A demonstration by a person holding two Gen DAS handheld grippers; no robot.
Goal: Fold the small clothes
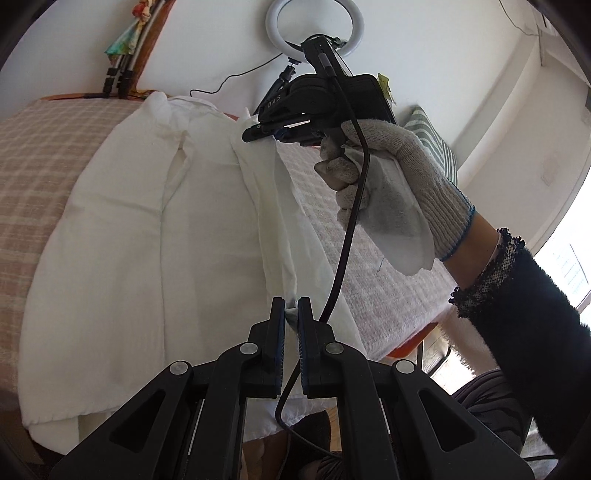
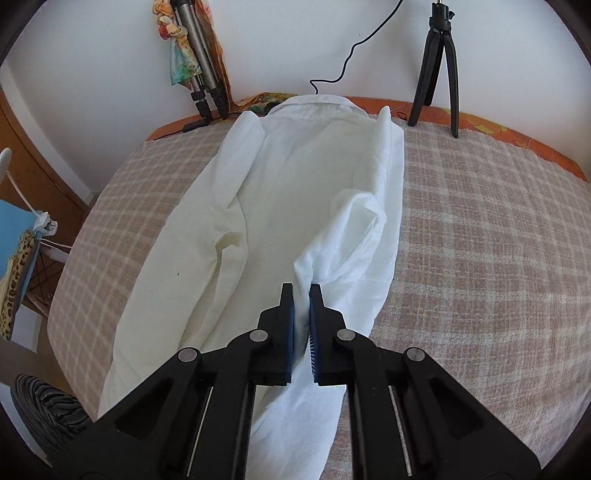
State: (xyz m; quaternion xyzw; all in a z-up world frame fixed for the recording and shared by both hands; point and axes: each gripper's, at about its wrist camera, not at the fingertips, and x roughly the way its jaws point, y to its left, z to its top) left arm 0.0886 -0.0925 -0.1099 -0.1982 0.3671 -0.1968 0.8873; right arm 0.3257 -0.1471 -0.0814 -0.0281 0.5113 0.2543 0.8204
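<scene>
A white shirt (image 1: 155, 221) lies on a checked beige cloth, collar at the far end; it also shows in the right wrist view (image 2: 295, 192). My left gripper (image 1: 291, 306) is shut on the shirt's right edge near the hem and holds it lifted. My right gripper (image 2: 302, 295) is shut on a fold of the shirt's right side. In the left wrist view the right gripper (image 1: 258, 131) is at the shirt's far right edge, held by a gloved hand (image 1: 388, 177). The right side is raised as a ridge; a sleeve lies folded on the left.
The checked cloth (image 2: 480, 229) covers the table with an orange edge at the back. A black tripod (image 2: 439, 66) stands at the far right, a grey tripod (image 2: 199, 70) at the far left. A ring light (image 1: 314, 26) is behind. A black cable (image 1: 351, 221) hangs from the right gripper.
</scene>
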